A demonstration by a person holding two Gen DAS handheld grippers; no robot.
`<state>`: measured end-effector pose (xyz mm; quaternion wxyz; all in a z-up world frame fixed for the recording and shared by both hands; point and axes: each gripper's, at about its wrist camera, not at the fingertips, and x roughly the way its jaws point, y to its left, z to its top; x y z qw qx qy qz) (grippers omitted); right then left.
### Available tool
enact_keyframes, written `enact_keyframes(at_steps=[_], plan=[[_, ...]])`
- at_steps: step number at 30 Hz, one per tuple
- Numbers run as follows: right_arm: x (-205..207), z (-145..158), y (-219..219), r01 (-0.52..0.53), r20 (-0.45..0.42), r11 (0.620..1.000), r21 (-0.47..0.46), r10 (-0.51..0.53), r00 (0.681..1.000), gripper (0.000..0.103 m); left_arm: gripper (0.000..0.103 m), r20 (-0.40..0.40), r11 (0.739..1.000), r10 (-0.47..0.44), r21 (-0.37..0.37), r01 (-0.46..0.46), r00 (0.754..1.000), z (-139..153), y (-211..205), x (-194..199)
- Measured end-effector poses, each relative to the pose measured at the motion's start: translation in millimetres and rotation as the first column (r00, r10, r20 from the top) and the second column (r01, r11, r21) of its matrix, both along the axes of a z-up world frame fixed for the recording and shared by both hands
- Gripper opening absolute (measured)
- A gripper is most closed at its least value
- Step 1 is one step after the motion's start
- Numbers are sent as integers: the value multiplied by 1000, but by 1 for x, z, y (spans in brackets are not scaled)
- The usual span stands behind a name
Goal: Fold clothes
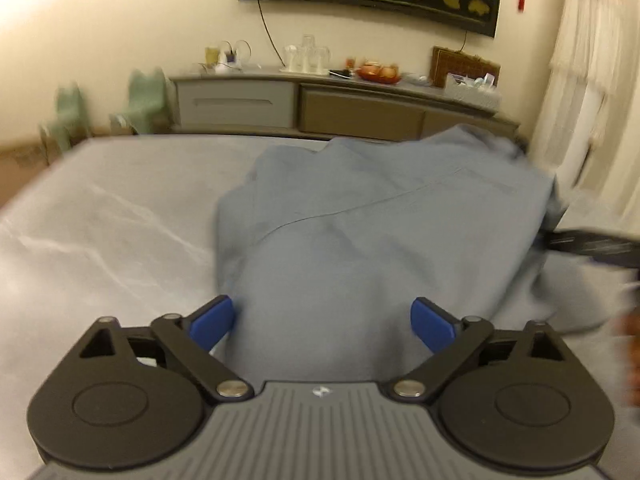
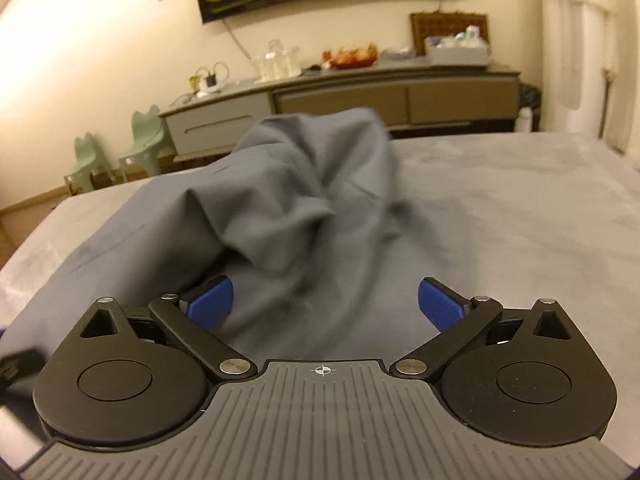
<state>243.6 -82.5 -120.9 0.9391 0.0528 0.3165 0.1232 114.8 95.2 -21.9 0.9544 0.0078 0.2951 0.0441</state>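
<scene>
Blue-grey garment [image 1: 360, 232] lies on the grey worktop [image 1: 112, 216], toward its far half, part flattened and part heaped. In the left wrist view the near portion is fairly smooth, with a seam running diagonally across it and the left edge doubled into a soft fold. In the right wrist view the same garment [image 2: 304, 200] rises into a crumpled mound with deep creases — blurred, so the cloth may be in motion.

Left tongs [image 1: 323, 322] spread wide, hovering over the near hem, blue pads clear of the cloth as far as can be seen. Right tongs [image 2: 325, 306] likewise spread, nothing pinched; cloth lies between and under the pads but is not gripped.

Judgement: task early to midway. One side looks laid over, yet no neat rectangle exists — the bunched part needs flattening, then further folds. What kind of garment it is cannot be told.

Behind the worktop: a long sideboard [image 1: 340, 100] with a fruit bowl [image 1: 378, 74] and glassware, dark wall hanging above
</scene>
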Motion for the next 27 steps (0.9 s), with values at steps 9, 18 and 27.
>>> enact_keyframes(at_steps=[9, 18, 27], plan=[[16, 100, 14, -100, 217, 990, 101, 76, 973, 12, 99, -16, 988, 19, -151, -21, 1000, 1, 40, 4], [-76, 185, 72, -371, 467, 921, -123, 383, 797, 11, 102, 71, 996, 39, -79, -33, 997, 19, 33, -16], [-112, 41, 63, -467, 176, 859, -211, 504, 846, 71, 102, 56, 997, 28, -69, -24, 998, 10, 27, -18]])
